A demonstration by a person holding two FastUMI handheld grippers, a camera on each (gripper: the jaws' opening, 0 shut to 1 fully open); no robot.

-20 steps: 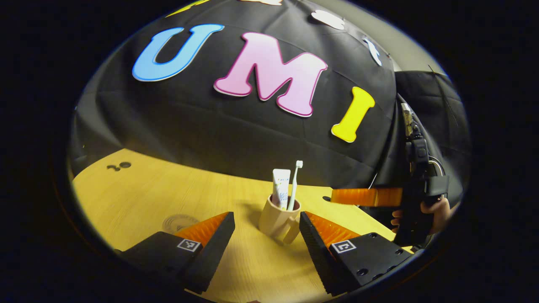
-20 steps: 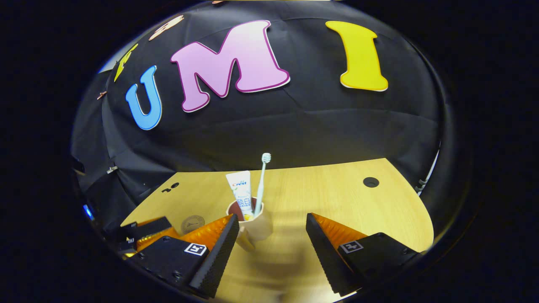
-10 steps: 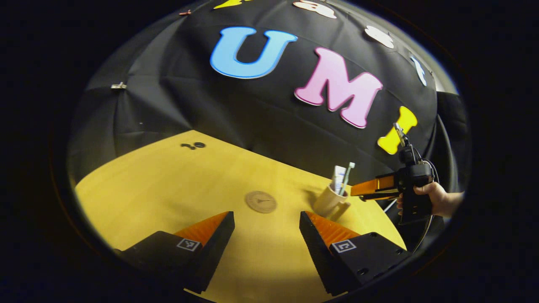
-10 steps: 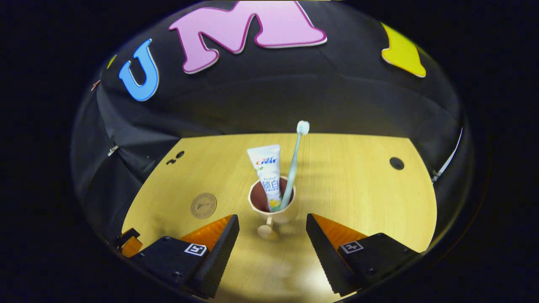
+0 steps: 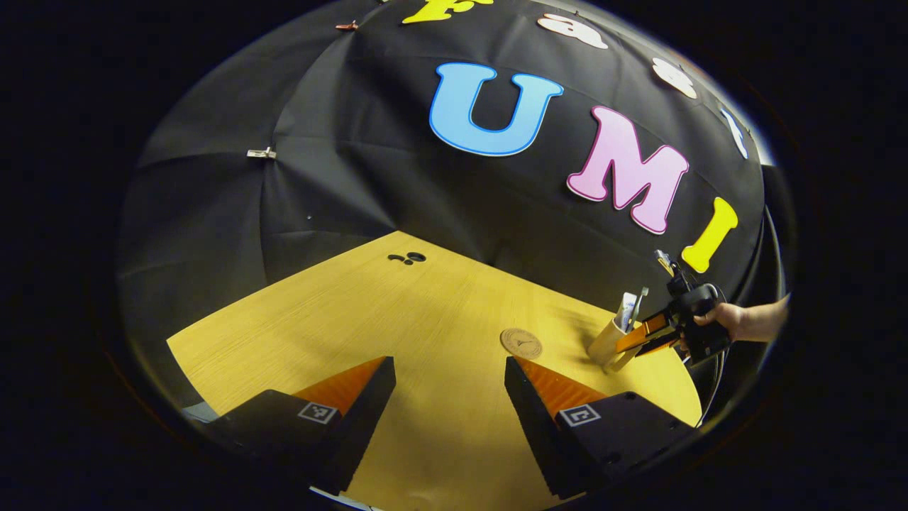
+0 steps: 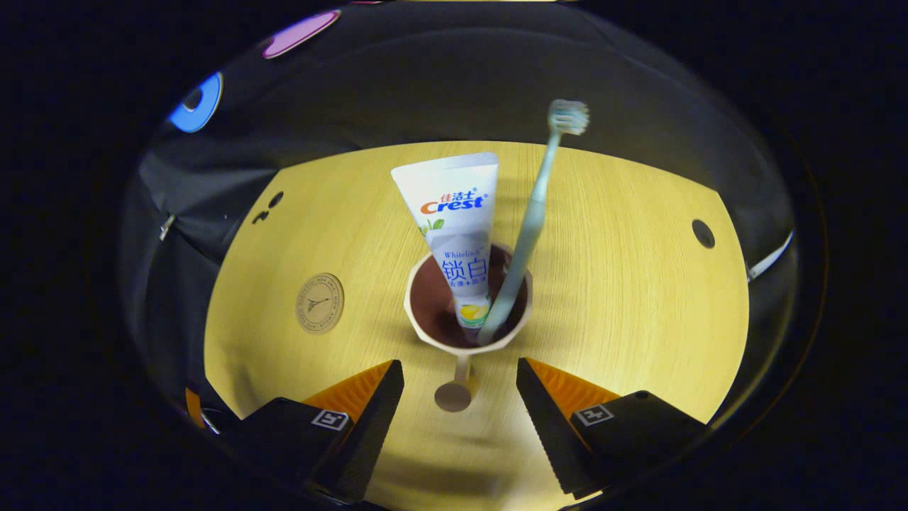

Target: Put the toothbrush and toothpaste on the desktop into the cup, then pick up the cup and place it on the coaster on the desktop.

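A beige cup (image 6: 468, 323) with a dark inside stands on the wooden desktop (image 6: 624, 298). A white toothpaste tube (image 6: 454, 220) and a pale green toothbrush (image 6: 528, 220) stand in it. The cup's handle (image 6: 457, 387) points toward my right gripper (image 6: 460, 387), which is open with the handle between its fingers, untouched. A round brown coaster (image 6: 320, 303) lies to the left. In the left gripper view my left gripper (image 5: 449, 383) is open over bare desktop; the cup (image 5: 607, 342), the coaster (image 5: 521, 343) and the right gripper (image 5: 649, 337), held by a hand, sit far right.
The black cloth wall rises behind the desktop. There is a dark round hole (image 6: 703, 233) at the desktop's right and a small group of holes (image 6: 267, 207) at its far left. The desktop's far edge (image 5: 496, 266) runs along the wall.
My right gripper has come down close over the cup, its fingers now on either side of the handle. My left gripper has swung away left, so the cup sits farther off.
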